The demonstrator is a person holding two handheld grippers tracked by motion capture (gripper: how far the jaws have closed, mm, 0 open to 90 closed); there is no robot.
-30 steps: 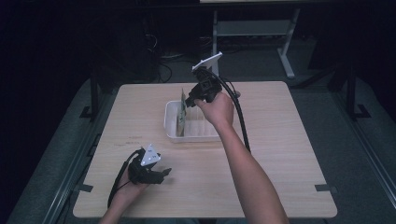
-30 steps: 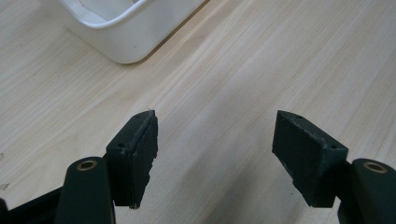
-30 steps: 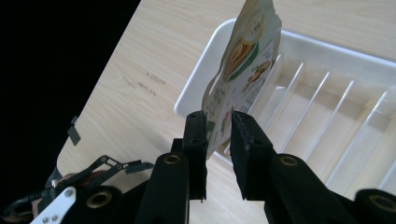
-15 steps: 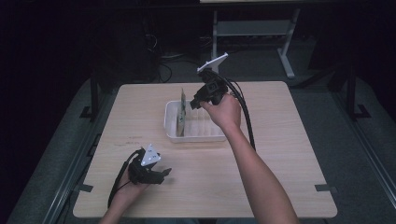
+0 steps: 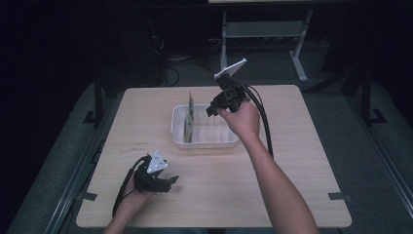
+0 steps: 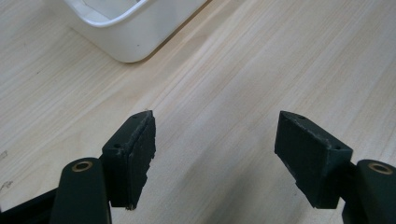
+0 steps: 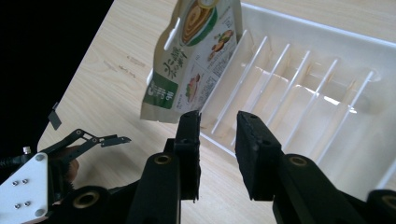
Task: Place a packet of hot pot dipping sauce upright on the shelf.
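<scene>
Right gripper view: the pouch [image 7: 194,60] stands upright in the rack [image 7: 322,65], so placing looks done (more pouches unseen). The right gripper [image 7: 217,140] has just been opening its jaws, now apart with nothing between; the left gripper [image 6: 215,154] rests spread on the desk [image 6: 261,60].

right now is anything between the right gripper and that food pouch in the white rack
Nothing visible. The right gripper has just been opening, jaws empty, just short of the pouch, which stands on edge in the end slot of the white rack.
</scene>
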